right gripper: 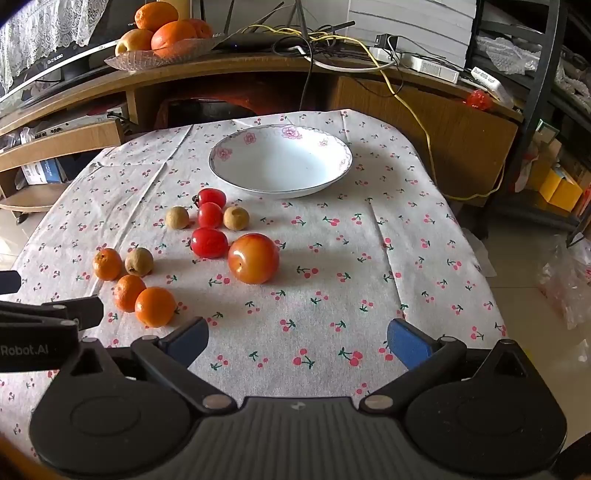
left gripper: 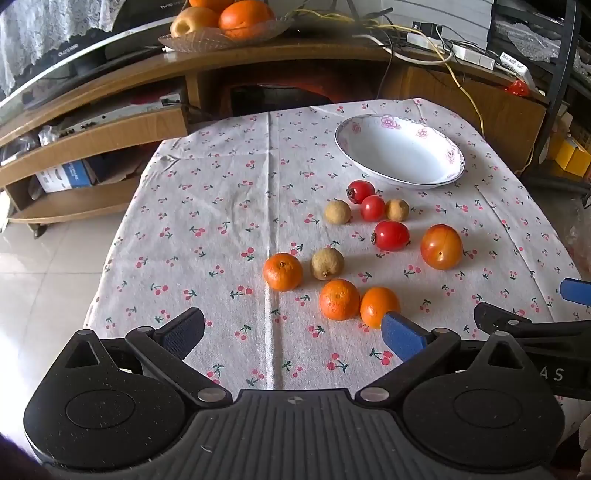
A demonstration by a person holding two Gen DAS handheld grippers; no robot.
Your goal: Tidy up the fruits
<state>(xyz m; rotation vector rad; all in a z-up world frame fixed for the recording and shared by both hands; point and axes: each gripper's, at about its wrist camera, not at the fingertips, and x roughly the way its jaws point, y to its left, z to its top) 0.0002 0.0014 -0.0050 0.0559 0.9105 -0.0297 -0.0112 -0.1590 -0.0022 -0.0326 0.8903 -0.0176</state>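
Loose fruit lies on the cherry-print tablecloth (left gripper: pixel 221 206) in front of an empty white floral bowl (left gripper: pixel 400 157) (right gripper: pixel 280 162). Three small oranges (left gripper: pixel 339 299) (right gripper: pixel 155 306) sit nearest, with three brown longans (left gripper: pixel 327 263) (right gripper: pixel 139 261), three red cherry tomatoes (left gripper: pixel 391 235) (right gripper: pixel 209 242) and a larger red-yellow plum (left gripper: pixel 441 246) (right gripper: pixel 253 257) behind them. My left gripper (left gripper: pixel 293 332) is open above the near cloth, its right pad beside the nearest orange with nothing between the fingers. My right gripper (right gripper: pixel 297 341) is open over bare cloth, right of the oranges.
A wooden TV stand (left gripper: pixel 258 62) runs behind the table, bearing a glass dish of large fruit (left gripper: pixel 221 22) (right gripper: pixel 162 37), power strips and cables (right gripper: pixel 417 66). Tiled floor (left gripper: pixel 44 258) lies left of the table, and boxes and a plastic bag (right gripper: pixel 565 280) lie to the right.
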